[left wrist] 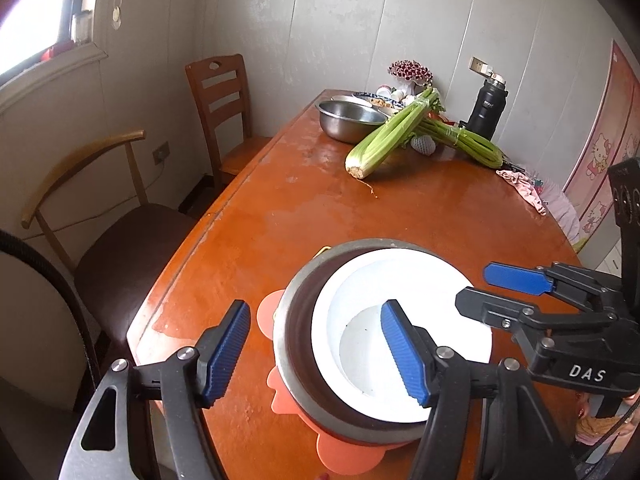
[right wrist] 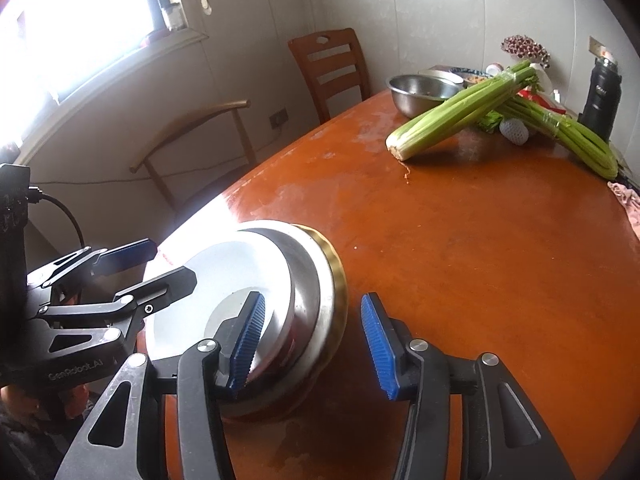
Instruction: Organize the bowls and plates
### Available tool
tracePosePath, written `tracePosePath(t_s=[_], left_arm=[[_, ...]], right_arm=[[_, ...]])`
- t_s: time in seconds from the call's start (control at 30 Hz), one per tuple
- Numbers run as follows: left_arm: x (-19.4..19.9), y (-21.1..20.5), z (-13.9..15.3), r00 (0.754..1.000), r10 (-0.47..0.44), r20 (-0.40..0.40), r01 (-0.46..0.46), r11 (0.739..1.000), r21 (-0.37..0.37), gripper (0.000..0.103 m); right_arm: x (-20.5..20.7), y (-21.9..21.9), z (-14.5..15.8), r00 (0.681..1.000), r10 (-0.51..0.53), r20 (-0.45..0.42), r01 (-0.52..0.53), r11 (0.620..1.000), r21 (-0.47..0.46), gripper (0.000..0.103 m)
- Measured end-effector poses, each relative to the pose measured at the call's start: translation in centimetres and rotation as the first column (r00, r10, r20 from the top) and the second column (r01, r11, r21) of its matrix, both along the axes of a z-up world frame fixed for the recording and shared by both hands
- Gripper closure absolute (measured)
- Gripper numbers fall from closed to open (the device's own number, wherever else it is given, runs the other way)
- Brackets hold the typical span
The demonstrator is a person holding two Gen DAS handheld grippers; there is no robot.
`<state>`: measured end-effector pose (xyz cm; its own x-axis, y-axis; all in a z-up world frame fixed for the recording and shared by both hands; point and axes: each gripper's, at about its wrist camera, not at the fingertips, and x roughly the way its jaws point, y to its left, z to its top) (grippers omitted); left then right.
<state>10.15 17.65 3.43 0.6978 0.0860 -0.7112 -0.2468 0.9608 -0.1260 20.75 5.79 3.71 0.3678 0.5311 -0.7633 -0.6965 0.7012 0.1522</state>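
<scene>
A white plate (left wrist: pixel 400 280) lies in a steel bowl (left wrist: pixel 288 320), which rests on a gold-rimmed dish (right wrist: pixel 341 280) and an orange mat (left wrist: pixel 280 400) near the table's front edge. My left gripper (left wrist: pixel 316 354) is open and straddles the bowl's left rim: one pad is outside it, the other over the plate, and neither presses. My right gripper (right wrist: pixel 314 342) is open too, astride the bowl's right wall (right wrist: pixel 316 280), with its outer pad clear of the wall. Each gripper shows in the other's view: the right gripper (left wrist: pixel 486 286) over the plate's right side, the left gripper (right wrist: pixel 168 264) over the white plate (right wrist: pixel 224 264).
At the far end of the orange-brown table (left wrist: pixel 360 208) stand another steel bowl (left wrist: pixel 352 120), two celery bunches (left wrist: pixel 384 140), a black flask (left wrist: pixel 486 112) and small dishes. A pink cloth (left wrist: pixel 520 188) lies at the right edge. Two chairs (left wrist: pixel 224 100) (left wrist: pixel 120 248) stand to the left.
</scene>
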Motion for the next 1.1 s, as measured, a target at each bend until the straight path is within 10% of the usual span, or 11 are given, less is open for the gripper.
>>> tracePosePath(t_s=[0.5, 1.1], left_arm=[[-5.1, -6.0, 0.5, 0.998, 0.031, 0.052, -0.034, 0.998, 0.052, 0.02], [-10.3, -10.1, -4.4, 0.999, 0.019, -0.025, -0.017, 0.997, 0.074, 0.019]], right_arm=[[-6.4, -6.1, 0.8, 0.981, -0.08, 0.175, 0.081, 0.997, 0.005, 0.04], [-13.3, -10.0, -4.3, 0.986, -0.1, 0.135, 0.105, 0.994, -0.026, 0.038]])
